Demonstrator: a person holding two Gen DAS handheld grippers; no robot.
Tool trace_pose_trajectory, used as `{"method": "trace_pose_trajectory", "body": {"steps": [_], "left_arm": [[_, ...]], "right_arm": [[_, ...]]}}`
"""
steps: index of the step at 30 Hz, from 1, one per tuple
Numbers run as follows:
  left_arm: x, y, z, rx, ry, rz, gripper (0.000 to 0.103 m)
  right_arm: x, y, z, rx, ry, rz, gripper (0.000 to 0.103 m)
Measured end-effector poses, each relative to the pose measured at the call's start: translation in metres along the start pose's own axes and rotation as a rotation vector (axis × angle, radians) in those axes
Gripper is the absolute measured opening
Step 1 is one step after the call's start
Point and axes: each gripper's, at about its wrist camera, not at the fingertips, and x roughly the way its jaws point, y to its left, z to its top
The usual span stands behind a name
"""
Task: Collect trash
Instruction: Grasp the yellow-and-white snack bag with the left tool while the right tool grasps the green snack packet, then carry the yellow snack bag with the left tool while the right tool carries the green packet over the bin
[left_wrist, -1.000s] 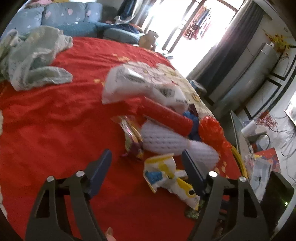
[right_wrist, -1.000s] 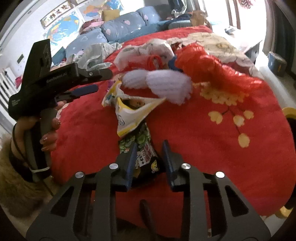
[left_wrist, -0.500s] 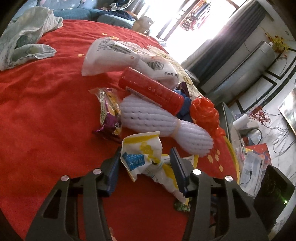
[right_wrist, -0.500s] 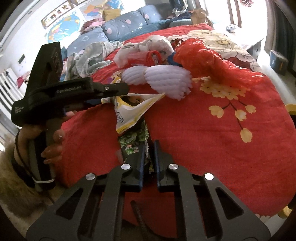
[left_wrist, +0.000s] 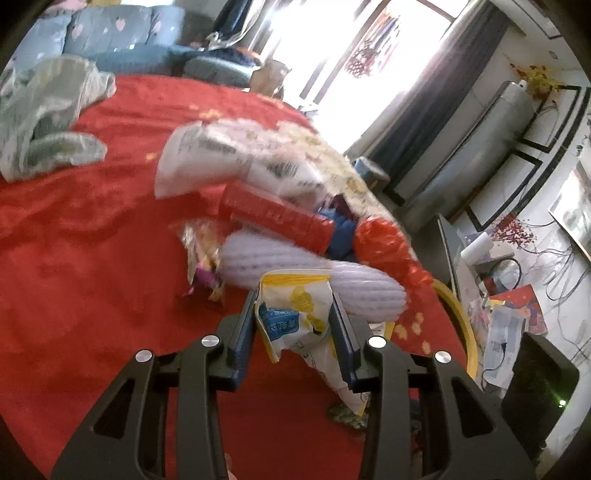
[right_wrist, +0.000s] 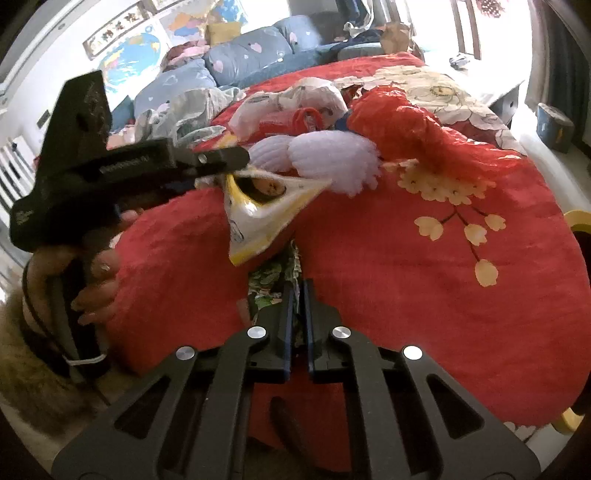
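Yellow-white wrapper (left_wrist: 295, 317) crosswise between left gripper (left_wrist: 293, 325) fingers (left_wrist: 242, 332)

On the bed (left_wrist: 92, 266), a tube (left_wrist: 273, 218) lies behind foam netting (left_wrist: 314, 269); a crumpled cloth (left_wrist: 48, 118) sits upper left.

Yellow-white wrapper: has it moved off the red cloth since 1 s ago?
Yes. The yellow-white wrapper, clamped in the left tool, has risen off the red cloth toward the white foam net.
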Motion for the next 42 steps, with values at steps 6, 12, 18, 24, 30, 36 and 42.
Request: {"method": "trace_pose_trajectory", "body": {"steps": [6, 12, 18, 24, 30, 36, 42], "left_arm": [[-0.017, -0.01, 0.009, 0.023, -0.049, -0.015, 0.036], [-0.034, -0.017, 0.017, 0.028, -0.095, -0.039, 0.036], [-0.043, -0.025, 0.019, 0.04, -0.119, -0.061, 0.036], [-0.048, -0.035, 0.02, 0.059, -0.129, -0.079, 0.036], [-0.049, -0.047, 0.019, 0.09, -0.13, -0.098, 0.036], [-0.046, -0.06, 0.017, 0.12, -0.121, -0.116, 0.036], [-0.041, -0.071, 0.015, 0.146, -0.112, -0.128, 0.036]], "right_arm": [[-0.01, 0.0, 0.004, 0.0, -0.032, -0.005, 0.001], [-0.024, -0.007, 0.011, 0.017, -0.088, -0.021, 0.001], [-0.041, -0.017, 0.018, 0.045, -0.15, -0.037, 0.001], [-0.056, -0.028, 0.024, 0.071, -0.205, -0.064, 0.001], [-0.069, -0.04, 0.027, 0.1, -0.247, -0.092, 0.001], [-0.079, -0.053, 0.029, 0.125, -0.28, -0.119, 0.001], [-0.09, -0.068, 0.03, 0.156, -0.311, -0.14, 0.001]]}}
